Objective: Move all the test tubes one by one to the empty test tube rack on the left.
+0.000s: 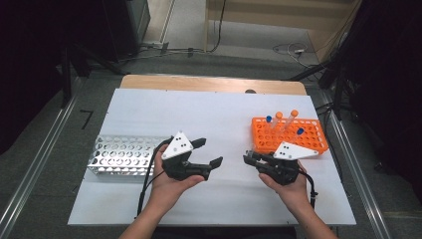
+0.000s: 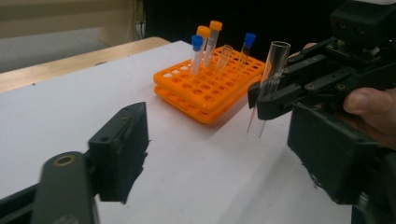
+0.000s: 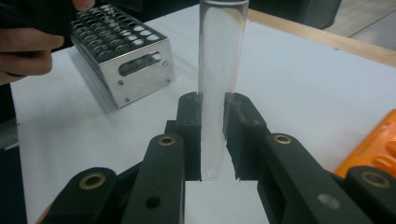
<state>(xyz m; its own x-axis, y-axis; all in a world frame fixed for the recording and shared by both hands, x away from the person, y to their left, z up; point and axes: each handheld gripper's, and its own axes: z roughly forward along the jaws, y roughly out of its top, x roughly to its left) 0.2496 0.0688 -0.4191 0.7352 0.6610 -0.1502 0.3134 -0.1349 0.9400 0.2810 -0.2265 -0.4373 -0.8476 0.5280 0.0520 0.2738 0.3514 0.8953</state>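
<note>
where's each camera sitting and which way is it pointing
High view: above the person's side, looking forward and down at the table; both forearms, left gripper, right gripper.
Left gripper view: between its open jaws, facing the orange rack and right gripper.
Right gripper view: along jaws shut on a tube, facing the metal rack.
All share the table.

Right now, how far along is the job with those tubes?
Early on. The metal rack looks empty. In hand: the right gripper clamps a clear, uncapped tube upright above the table, while the left gripper is open. Several capped tubes still stand in the orange rack.
</note>
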